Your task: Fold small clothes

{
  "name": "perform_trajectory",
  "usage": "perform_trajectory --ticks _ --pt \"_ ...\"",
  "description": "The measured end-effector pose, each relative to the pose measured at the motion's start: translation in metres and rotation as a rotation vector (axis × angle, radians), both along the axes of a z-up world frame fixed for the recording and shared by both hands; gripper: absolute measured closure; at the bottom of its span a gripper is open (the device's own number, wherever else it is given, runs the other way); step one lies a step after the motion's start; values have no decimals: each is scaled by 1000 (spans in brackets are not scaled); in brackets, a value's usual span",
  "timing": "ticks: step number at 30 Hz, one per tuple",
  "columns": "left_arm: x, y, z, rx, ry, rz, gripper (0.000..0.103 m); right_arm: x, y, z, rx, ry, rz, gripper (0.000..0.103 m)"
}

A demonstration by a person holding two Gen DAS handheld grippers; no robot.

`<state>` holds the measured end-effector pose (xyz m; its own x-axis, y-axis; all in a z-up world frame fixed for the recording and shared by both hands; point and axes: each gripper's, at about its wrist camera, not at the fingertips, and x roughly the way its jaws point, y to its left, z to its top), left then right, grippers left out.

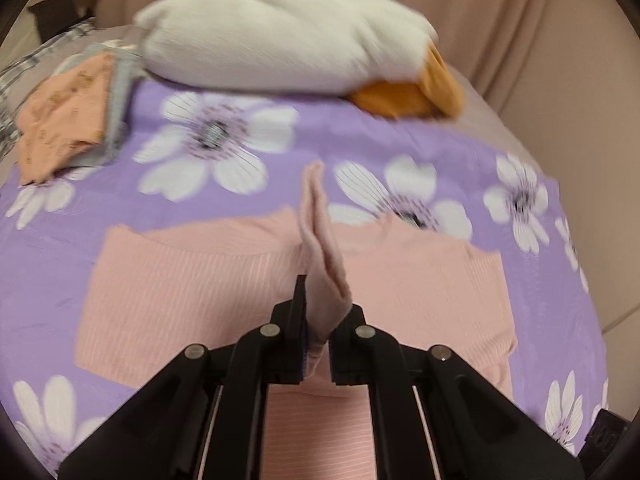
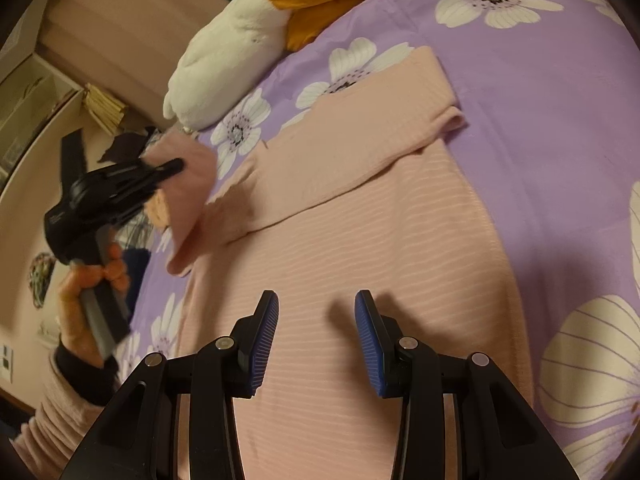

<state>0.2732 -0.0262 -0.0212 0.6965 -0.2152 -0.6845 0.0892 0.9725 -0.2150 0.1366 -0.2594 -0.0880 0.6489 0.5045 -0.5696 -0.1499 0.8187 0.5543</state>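
Note:
A pink ribbed top (image 1: 192,280) lies flat on the purple flowered bedsheet (image 1: 280,136). My left gripper (image 1: 318,320) is shut on the top's left sleeve (image 1: 320,240) and holds it lifted above the body of the garment. In the right wrist view the left gripper (image 2: 168,168) is at the left with the lifted sleeve (image 2: 188,200). The top (image 2: 360,240) fills the middle there, its other sleeve (image 2: 360,132) folded across the chest. My right gripper (image 2: 316,320) is open and empty just above the top's body.
A white plush duck (image 1: 280,36) with orange feet (image 1: 412,92) lies at the far edge of the bed; it also shows in the right wrist view (image 2: 228,44). Folded orange and grey clothes (image 1: 68,116) sit at the far left. A beige curtain (image 1: 540,20) hangs behind.

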Motion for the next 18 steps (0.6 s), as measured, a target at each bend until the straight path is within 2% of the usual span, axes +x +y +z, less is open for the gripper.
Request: perform_trajectory --ticks 3,5,6,8,9,10,13,15,18 --pt "7 -26 -20 48 39 -29 94 -2 -9 -2 19 4 -13 64" --pt "11 -39 -34 45 86 -54 93 -3 -14 -3 30 8 -23 64" --pt "13 -43 -39 33 108 -66 87 -3 -16 -4 34 9 -28 64" --pt "17 -51 -48 -1 149 -104 56 -3 -19 -4 41 9 -35 64" --pt "18 -55 -50 -5 162 -121 32 -3 -22 -4 50 12 -42 64" --pt "16 -58 -49 -6 153 -137 26 -3 -24 -5 56 16 -47 64" --pt "8 -64 -42 13 121 -191 26 -2 -30 -6 88 19 -59 62" --pt "2 -55 -32 -19 99 -203 26 -2 -32 -5 108 16 -61 59" --pt "-12 -28 -22 -30 57 -174 25 5 -29 1 139 2 -38 59"
